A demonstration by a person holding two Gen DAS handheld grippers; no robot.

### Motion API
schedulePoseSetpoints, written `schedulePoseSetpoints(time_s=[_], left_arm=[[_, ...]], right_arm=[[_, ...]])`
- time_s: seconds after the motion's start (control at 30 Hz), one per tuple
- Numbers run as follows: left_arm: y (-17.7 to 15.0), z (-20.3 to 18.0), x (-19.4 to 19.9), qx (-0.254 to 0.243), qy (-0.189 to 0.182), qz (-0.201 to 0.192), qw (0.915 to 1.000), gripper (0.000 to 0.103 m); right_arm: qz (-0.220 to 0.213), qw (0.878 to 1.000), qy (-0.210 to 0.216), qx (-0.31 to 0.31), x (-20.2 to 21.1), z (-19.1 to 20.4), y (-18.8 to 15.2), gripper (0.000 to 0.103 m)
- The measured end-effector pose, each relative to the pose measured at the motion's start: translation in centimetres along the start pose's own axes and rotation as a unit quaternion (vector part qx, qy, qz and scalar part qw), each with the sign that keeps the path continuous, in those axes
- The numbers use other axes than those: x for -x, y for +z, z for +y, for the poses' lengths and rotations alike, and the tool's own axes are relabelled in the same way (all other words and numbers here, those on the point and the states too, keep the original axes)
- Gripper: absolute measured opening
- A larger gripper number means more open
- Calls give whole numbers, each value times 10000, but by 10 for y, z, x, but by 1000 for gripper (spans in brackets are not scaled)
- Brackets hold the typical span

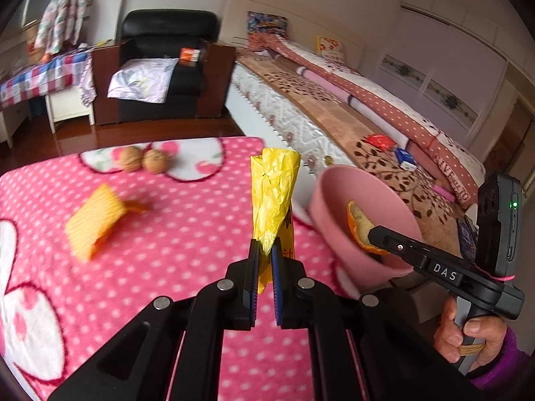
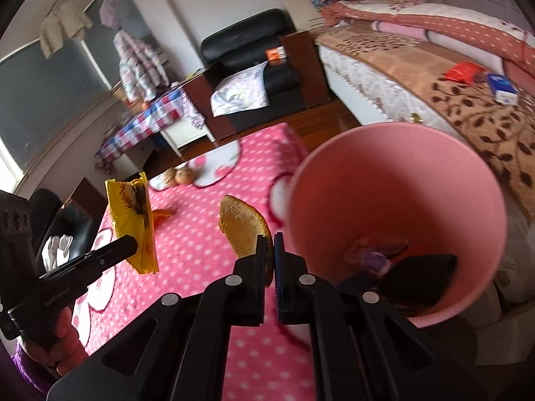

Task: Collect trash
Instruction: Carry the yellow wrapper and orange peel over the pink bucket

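Both wrist cameras look steeply down along their fingers, close over the pink blanket (image 1: pixel 167 234); both show the bin (image 2: pixel 401 200) and bed (image 1: pixel 334 107).

Walnuts (image 1: pixel 143 160) behind sponge (image 1: pixel 95 222), on blanket (image 1: pixel 174 234)

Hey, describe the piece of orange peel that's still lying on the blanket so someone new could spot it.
Start at the pink polka-dot blanket. Two walnuts sit at its far edge; nearer lies the loose orange peel. Unlike the other peel, held in the right gripper by the pink bin, nothing grips it.
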State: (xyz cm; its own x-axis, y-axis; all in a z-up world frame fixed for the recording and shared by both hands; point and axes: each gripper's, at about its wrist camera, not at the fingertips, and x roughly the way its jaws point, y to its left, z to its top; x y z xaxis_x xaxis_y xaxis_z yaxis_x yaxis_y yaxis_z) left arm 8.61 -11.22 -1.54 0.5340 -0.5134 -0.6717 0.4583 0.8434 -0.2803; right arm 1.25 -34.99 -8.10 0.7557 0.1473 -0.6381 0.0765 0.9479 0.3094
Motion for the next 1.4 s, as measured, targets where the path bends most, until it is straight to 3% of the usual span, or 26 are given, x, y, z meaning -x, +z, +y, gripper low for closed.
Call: schedulePoseSetpoints(time_s=[0.47, 0.87, 1.4], left_arm=[[14, -63, -43, -420, -289, 225, 9984, 6], [18, -98, -79, -720, -199, 431, 9963, 6], [20, -118, -111, -892, -62, 568, 9944, 7]], right_arm=[[-237, 9980, -435, -380, 17, -55, 1, 5], [-232, 9963, -639, -517, 20, -78, -5, 5], [-81, 9954, -708, -648, 11, -94, -12, 5]])
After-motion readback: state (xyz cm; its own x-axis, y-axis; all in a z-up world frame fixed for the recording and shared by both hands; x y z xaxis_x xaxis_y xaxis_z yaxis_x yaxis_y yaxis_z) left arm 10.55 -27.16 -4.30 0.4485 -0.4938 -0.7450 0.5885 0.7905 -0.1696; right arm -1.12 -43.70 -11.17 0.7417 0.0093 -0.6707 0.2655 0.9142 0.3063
